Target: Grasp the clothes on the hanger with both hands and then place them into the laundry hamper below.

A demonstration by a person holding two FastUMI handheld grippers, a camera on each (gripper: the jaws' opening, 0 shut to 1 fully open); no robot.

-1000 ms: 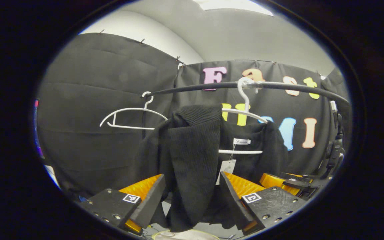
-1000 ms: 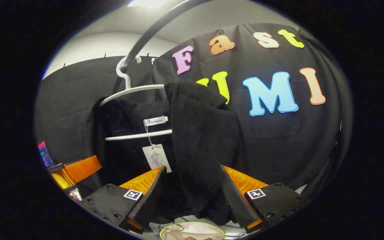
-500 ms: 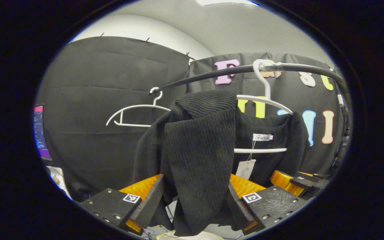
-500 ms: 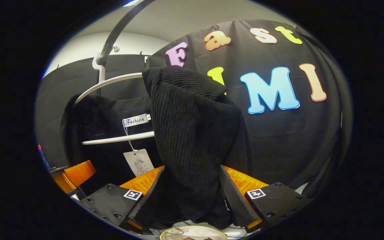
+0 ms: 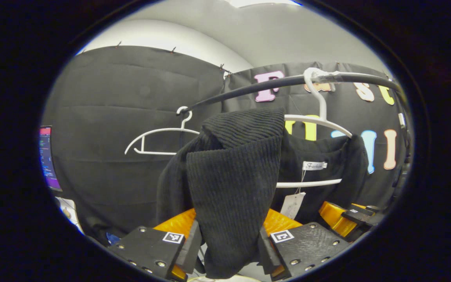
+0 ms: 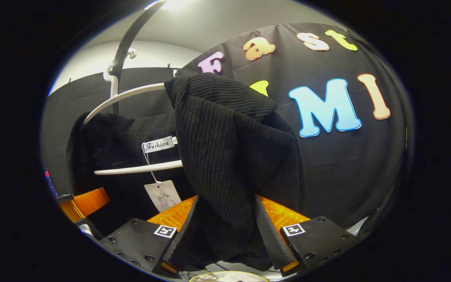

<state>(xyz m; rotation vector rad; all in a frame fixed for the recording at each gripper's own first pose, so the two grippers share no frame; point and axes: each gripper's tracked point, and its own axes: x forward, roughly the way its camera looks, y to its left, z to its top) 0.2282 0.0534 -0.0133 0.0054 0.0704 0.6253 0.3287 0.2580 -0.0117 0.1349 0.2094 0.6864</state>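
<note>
A black ribbed sweater [image 5: 233, 184] hangs on a white hanger [image 5: 319, 121] hooked over a dark rail [image 5: 272, 83]. The left gripper [image 5: 228, 250] has its fingers closed in against one draped fold, pinching it. The right gripper [image 6: 221, 239] clamps the other side of the sweater [image 6: 225, 156]. A second hanger [image 5: 159, 137] hangs bare farther along the rail.
</note>
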